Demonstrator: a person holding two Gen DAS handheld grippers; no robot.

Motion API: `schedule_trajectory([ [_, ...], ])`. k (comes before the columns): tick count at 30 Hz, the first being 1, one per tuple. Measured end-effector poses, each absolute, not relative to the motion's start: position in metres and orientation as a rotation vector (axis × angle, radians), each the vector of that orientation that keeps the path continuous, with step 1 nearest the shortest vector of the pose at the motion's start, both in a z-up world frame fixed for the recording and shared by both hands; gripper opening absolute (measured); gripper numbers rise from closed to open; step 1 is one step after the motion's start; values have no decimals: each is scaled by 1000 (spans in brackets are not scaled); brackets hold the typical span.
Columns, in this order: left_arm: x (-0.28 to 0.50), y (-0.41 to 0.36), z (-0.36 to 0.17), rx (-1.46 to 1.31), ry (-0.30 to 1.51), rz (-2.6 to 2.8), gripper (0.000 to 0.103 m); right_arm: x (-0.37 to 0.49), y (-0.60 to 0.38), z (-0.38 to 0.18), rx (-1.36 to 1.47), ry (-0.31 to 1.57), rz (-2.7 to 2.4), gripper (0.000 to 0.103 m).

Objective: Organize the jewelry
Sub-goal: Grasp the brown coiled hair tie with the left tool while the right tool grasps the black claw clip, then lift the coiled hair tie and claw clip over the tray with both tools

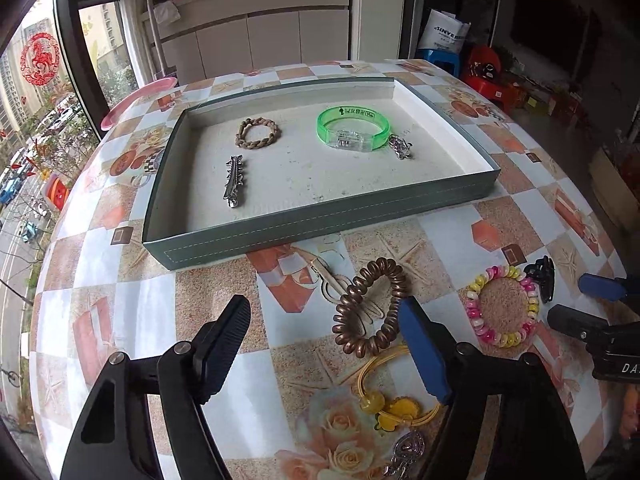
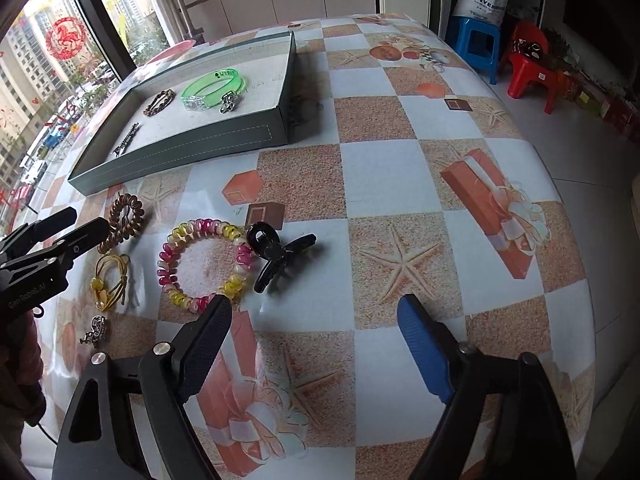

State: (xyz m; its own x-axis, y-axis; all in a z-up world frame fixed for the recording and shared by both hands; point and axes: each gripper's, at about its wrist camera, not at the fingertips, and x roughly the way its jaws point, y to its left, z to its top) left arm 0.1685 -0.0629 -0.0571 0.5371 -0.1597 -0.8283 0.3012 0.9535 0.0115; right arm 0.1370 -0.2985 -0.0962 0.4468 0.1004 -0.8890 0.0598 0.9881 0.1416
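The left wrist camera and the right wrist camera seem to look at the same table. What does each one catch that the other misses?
Only the left wrist view shows the left gripper from behind, jaws open over the brown coil hair tie.

Only the right wrist view shows the whole black claw clip and the open right gripper with bare tablecloth between its fingers.

Both show the tray holding the green bracelet, and the pink-and-yellow coil bracelet outside it.
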Motion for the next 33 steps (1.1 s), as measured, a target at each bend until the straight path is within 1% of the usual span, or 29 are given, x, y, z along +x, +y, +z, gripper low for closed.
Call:
schedule_trajectory([
  [1,169,-64,-58,162,967,-276,88,138,-297,-97,148,1104,17,83],
  [2,170,-65,-59,166,968,-277,82,140,-295,-97,134,1099,11,81],
  [4,173,-68,-62,173,982,-280,76,143,-292,-98,116,1092,6,79],
  [6,174,-70,-64,179,985,-275,76,147,-288,-98,98,1085,-1,75],
  [7,174,-71,-65,181,984,-274,74,149,-286,-98,89,1081,-5,72],
  [8,174,-72,-65,182,985,-276,67,150,-285,-98,81,1078,-10,68],
  [9,174,-73,-66,183,989,-277,65,153,-283,-98,72,1073,-16,66],
  [11,174,-74,-67,190,993,-271,63,156,-281,-98,64,1066,-27,60],
  [12,174,-74,-68,190,993,-271,60,158,-281,-97,66,1064,-29,59],
  [13,174,-74,-69,190,999,-272,50,159,-280,-97,67,1062,-30,57],
  [14,175,-73,-70,189,1005,-270,48,160,-279,-97,64,1059,-34,54],
  [15,175,-72,-71,187,1004,-267,48,160,-278,-97,60,1057,-36,52],
  [16,174,-72,-71,188,999,-264,43,160,-276,-97,56,1053,-33,44],
  [17,173,-71,-71,194,992,-263,31,160,-275,-96,52,1049,-31,39],
  [18,173,-71,-71,199,990,-261,24,160,-274,-96,47,1047,-35,39],
  [24,168,-61,-64,160,962,-255,25,154,-280,-94,101,1029,-20,39],
  [33,153,-43,-30,78,878,-257,25,141,-294,-77,213,1004,35,39],
])
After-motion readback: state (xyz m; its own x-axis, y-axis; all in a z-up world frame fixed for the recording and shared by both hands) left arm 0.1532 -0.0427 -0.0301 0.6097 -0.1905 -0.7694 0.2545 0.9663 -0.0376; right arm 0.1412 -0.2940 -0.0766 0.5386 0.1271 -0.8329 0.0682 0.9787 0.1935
